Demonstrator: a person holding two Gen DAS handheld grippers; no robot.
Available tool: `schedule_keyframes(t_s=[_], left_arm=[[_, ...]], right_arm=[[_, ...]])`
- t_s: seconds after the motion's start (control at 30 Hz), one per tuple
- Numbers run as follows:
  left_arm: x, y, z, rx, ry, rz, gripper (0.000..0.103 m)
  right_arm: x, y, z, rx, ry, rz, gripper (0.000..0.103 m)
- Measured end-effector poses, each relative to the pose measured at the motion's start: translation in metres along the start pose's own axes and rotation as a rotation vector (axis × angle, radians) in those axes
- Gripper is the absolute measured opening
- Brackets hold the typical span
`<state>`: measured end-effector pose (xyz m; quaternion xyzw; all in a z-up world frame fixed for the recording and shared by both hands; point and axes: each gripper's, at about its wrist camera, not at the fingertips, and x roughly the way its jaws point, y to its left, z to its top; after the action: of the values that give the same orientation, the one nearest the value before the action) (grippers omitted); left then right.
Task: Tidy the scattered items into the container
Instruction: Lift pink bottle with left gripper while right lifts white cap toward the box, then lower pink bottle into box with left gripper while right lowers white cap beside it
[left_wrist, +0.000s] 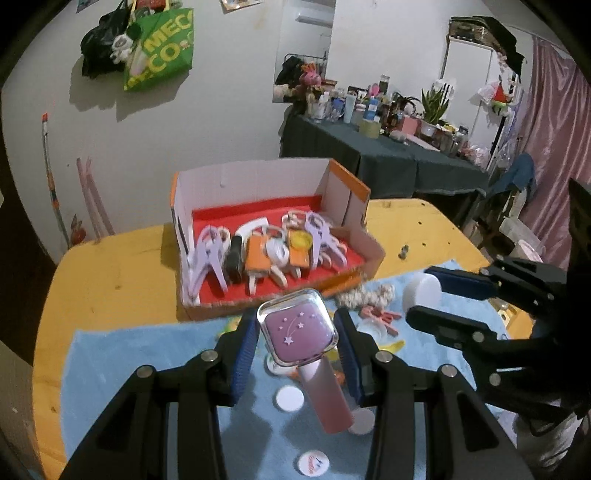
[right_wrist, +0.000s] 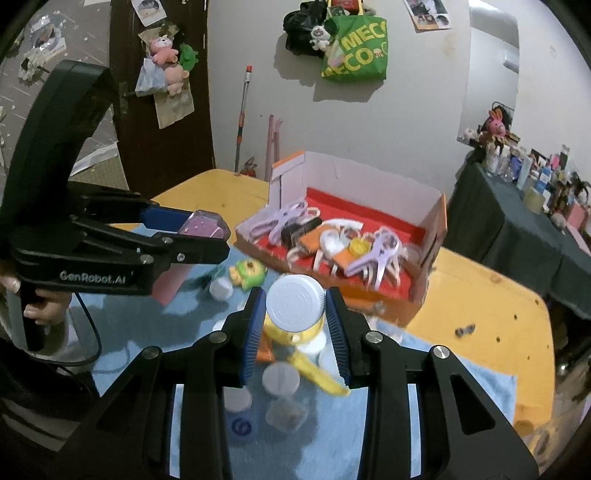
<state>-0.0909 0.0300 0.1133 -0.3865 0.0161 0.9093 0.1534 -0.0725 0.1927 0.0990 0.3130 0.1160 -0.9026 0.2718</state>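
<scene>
My left gripper (left_wrist: 295, 325) is shut on a pink-handled piece with a square purple star-printed head (left_wrist: 298, 334), held above the blue mat. The same gripper (right_wrist: 208, 230) shows at the left of the right wrist view, a hand on its grip. My right gripper (right_wrist: 295, 299) is shut on a yellow bottle with a white screw cap (right_wrist: 295, 304), also lifted off the mat; in the left wrist view the right gripper (left_wrist: 421, 295) shows with that cap (left_wrist: 423, 291) between its fingers. Just beyond both stands the open cardboard box (left_wrist: 258, 177) (right_wrist: 369, 173) with a red floor, holding several clips and orange cards.
On the blue mat (left_wrist: 122, 362) over the yellow table (left_wrist: 110, 273) lie white round caps (left_wrist: 290, 398), a pink clip (left_wrist: 380, 315), a beaded string (left_wrist: 364, 295), a green-yellow toy (right_wrist: 249, 273) and a small clear tub (right_wrist: 286, 413). A dark-clothed side table (left_wrist: 369, 151) crowded with bottles stands behind.
</scene>
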Motion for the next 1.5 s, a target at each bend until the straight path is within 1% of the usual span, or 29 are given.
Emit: schedule_keyframes(t_s=[0.17,0.33,0.43,0.63,0.83,0.9,1.03,1.1,1.2,1.5], left_arm=[[0.010,0.009,0.020,0.010,0.000,-0.016,0.044],[0.030,0.019,0.042,0.004,0.015,-0.010,0.044],[0.045,0.025,0.055,-0.003,0.026,-0.011,0.044],[0.074,0.032,0.076,-0.013,0.054,-0.013,0.044],[0.111,0.037,0.090,-0.031,0.097,-0.015,0.044],[0.123,0.037,0.092,-0.033,0.112,-0.017,0.044],[0.148,0.039,0.092,-0.037,0.147,-0.020,0.044],[0.160,0.039,0.091,-0.033,0.168,-0.021,0.044],[0.174,0.043,0.087,-0.040,0.194,-0.019,0.044],[0.186,0.050,0.081,-0.051,0.217,-0.010,0.044]], right_arm=[[0.017,-0.011,0.030,0.005,0.006,-0.011,0.032],[0.040,-0.027,0.053,0.018,0.031,-0.020,0.032],[0.056,-0.040,0.063,0.035,0.051,-0.027,0.032],[0.088,-0.067,0.074,0.078,0.099,-0.041,0.032],[0.124,-0.092,0.071,0.131,0.162,-0.044,0.032],[0.135,-0.097,0.067,0.138,0.185,-0.057,0.032],[0.156,-0.107,0.059,0.159,0.228,-0.074,0.032],[0.163,-0.109,0.055,0.158,0.242,-0.094,0.032],[0.172,-0.112,0.050,0.164,0.267,-0.101,0.032],[0.180,-0.111,0.046,0.162,0.296,-0.098,0.032]])
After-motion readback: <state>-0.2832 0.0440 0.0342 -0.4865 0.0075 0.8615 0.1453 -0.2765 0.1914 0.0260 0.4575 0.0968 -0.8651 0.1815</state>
